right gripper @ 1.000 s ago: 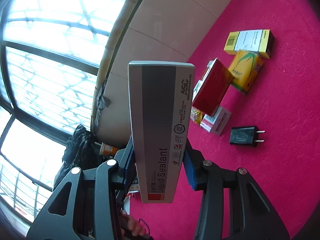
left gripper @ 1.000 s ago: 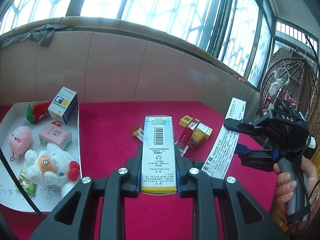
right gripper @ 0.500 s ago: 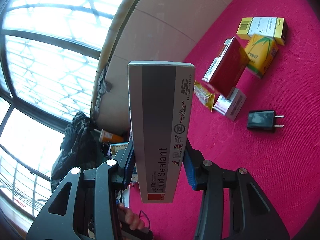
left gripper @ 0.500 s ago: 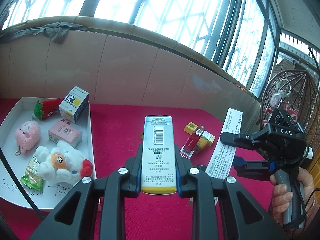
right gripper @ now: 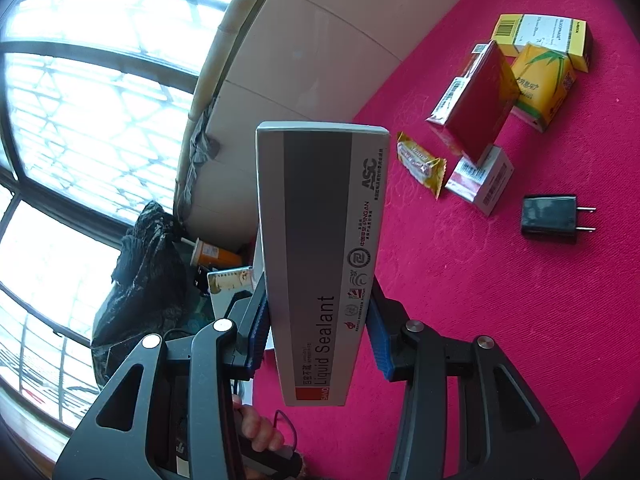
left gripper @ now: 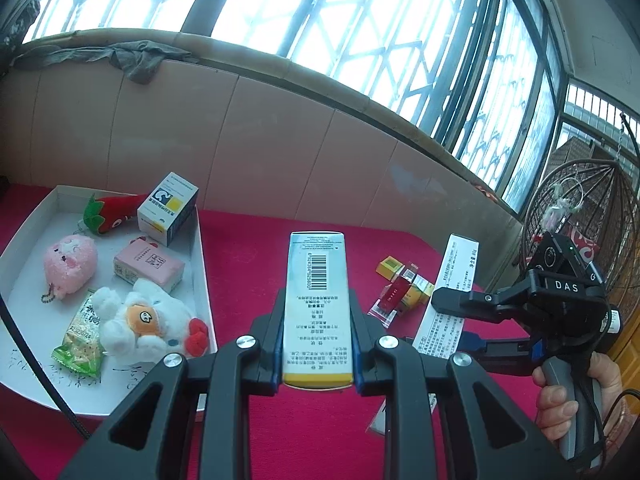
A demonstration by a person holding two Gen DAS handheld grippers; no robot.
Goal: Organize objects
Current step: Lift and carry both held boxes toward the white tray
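My left gripper [left gripper: 318, 354] is shut on a tall light-blue box with a barcode and yellow base [left gripper: 317, 304], held above the red cloth. My right gripper [right gripper: 316, 344] is shut on a long grey Liquid Sealant box [right gripper: 320, 256]; that box also shows in the left wrist view [left gripper: 448, 292], right of my left gripper. A white tray [left gripper: 202, 248] at the left holds plush toys [left gripper: 140, 320], a pink box [left gripper: 150, 266], a blue-white box [left gripper: 168, 208] and a green snack packet [left gripper: 80, 336].
Loose on the red cloth lie a red box [right gripper: 480, 100], yellow boxes [right gripper: 540, 80], a small white box [right gripper: 480, 180], a yellow candy wrapper [right gripper: 420, 160] and a black plug adapter [right gripper: 552, 218]. A tiled wall [left gripper: 280, 152] backs the table. A wicker hanging chair [left gripper: 580, 208] stands at the right.
The left wrist view has shifted so the tray lies further right and nearer my gripper. The loose boxes have slid further right in the right wrist view. Both grips are unchanged.
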